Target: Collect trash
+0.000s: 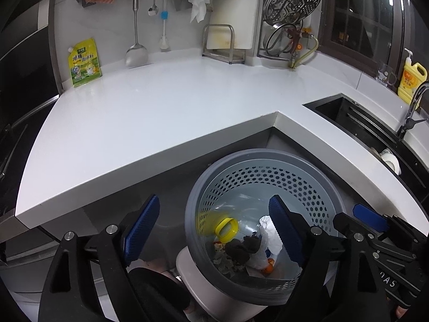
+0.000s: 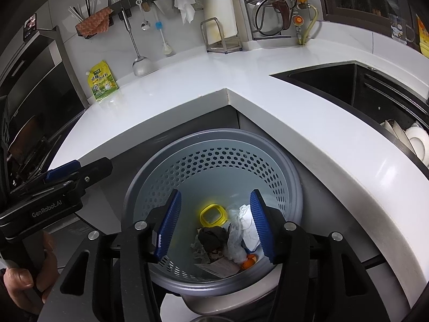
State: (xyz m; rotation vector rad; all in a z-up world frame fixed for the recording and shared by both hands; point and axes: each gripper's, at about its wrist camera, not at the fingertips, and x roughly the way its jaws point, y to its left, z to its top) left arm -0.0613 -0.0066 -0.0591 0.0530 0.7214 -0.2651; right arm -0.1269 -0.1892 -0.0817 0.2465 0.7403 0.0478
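Both tools point downward side by side, the left tool [image 1: 214, 232] spread wide and the right tool [image 2: 215, 226] partly spread. Nothing sits between either pair of blue pads. A hand [image 2: 25, 279] grips the left tool's handle.

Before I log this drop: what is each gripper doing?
Left gripper: open, holding nothing, above the bin.
Right gripper: open, holding nothing, above the same bin.

One bin [image 2: 214, 145]; one yellow pouch [image 2: 103, 83]; two hand-held grippers.

White counter [image 1: 166, 112] carries a yellow-green pouch [image 1: 84, 63].
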